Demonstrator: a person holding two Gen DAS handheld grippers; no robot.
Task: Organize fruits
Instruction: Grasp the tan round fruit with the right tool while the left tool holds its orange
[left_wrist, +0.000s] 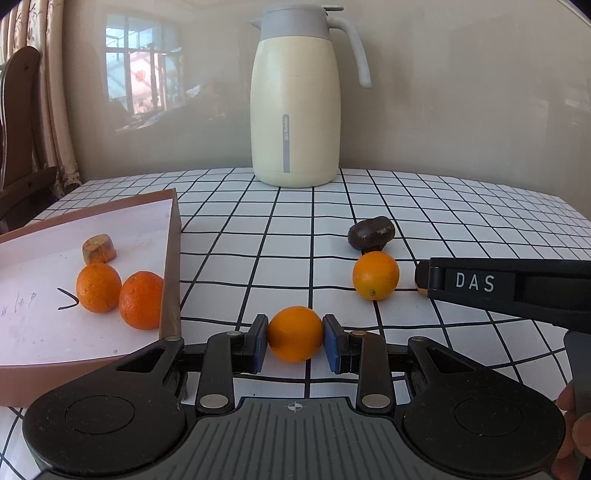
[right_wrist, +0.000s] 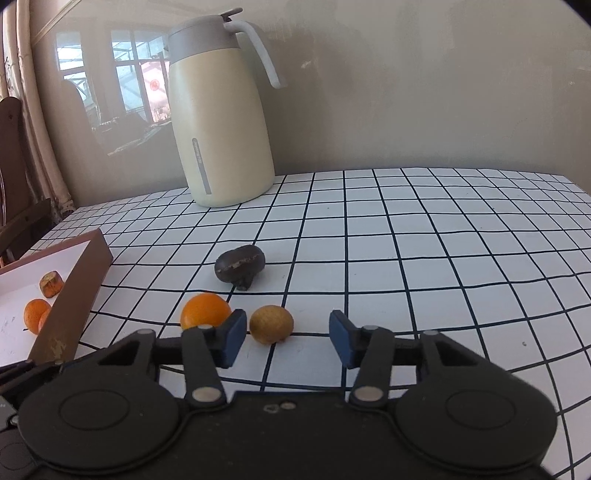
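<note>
Left gripper (left_wrist: 295, 341), lower centre: jaws closed on a round orange fruit (left_wrist: 295, 333), likely bound for the tray; near-spherical, no clear long axis.

Right gripper (right_wrist: 286, 334), lower centre: jaws wide open, empty, a tan round fruit (right_wrist: 271, 324) just ahead, apparently next.

Shallow brown-walled tray (left_wrist: 170, 266), left, holding two oranges.

Checked surface (left_wrist: 288, 229), cream jug (left_wrist: 295, 110) at top.

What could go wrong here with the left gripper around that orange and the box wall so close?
1. The left gripper closes on a round orange with only its pad tips; it might roll out when lifted.
2. The box wall stands close to its left; a low carry could clip it.
3. The open right gripper nears a brownish fruit beside another orange and may nudge it.
</note>
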